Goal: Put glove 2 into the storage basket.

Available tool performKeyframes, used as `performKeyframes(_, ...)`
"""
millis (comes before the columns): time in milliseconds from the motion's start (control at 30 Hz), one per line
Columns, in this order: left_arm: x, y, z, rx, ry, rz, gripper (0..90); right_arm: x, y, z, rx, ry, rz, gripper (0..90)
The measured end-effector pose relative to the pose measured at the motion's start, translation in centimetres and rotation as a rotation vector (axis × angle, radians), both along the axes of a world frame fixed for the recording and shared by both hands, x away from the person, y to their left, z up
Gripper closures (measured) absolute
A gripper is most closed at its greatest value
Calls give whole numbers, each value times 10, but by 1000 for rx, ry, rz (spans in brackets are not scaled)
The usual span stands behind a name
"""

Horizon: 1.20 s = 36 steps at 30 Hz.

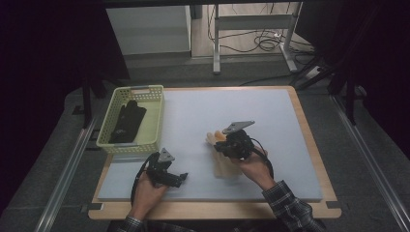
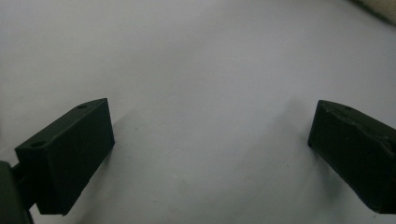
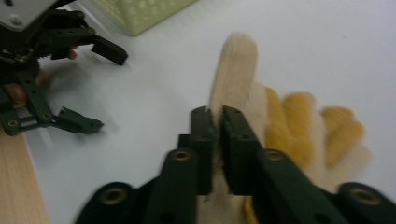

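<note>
left tongs [image 1: 180, 178]: near edge of the table [image 1: 270, 111], about 7 o'clock, jaws spread wide, nothing between them.
right tongs [image 3: 215, 122]: pressed together on a fold of the work glove [image 3: 285, 126], pinching thin fabric.
glove spot: just right of table centre, lying mostly flat.
glove axis: runs near-to-far, cuff toward 6, yellow-tipped fingers toward 11-12.
risk: pinch looks shallow, so I'd guess the knit slips out on a lift.
basket [image 1: 153, 126]: far left, 10 o'clock, dark glove [image 1: 126, 121] inside.
</note>
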<state>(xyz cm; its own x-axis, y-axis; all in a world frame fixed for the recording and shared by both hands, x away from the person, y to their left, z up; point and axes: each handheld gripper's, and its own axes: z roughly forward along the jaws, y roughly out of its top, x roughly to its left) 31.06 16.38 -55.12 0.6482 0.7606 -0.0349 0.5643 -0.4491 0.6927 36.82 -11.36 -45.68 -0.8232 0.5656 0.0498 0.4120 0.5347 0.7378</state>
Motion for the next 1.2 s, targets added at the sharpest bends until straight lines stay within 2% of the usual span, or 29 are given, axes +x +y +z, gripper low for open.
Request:
performKeyframes(100,0,0,0,0,0,0,5,2,2,3,10,-15,5,696)
performKeyframes(233,0,0,0,3,0,-2,5,7,-14,5,-15,-30,-7,632)
performKeyframes(367,0,0,0,-1,1,2,5,11,-37,-4,-32,-28,-5,521)
performKeyframes(467,0,0,0,-3,0,2,4,16,-48,-16,-37,-6,49,440)
performKeyframes(633,0,0,0,-3,2,2,5,23,-47,-30,-27,-11,138,430)
performKeyframes(767,0,0,0,-2,2,1,5,23,-36,-39,-71,0,201,551)
performKeyframes(867,0,0,0,-1,1,1,5,18,-35,-37,-91,-7,179,625)
performKeyframes(933,0,0,0,1,0,-1,5,15,-35,-35,-93,-6,163,639)
performKeyframes(1067,0,0,0,-2,0,2,5,12,-39,-21,-5,17,95,644)
performKeyframes(1200,0,0,0,-2,0,1,4,7,-35,-3,42,-9,9,644)
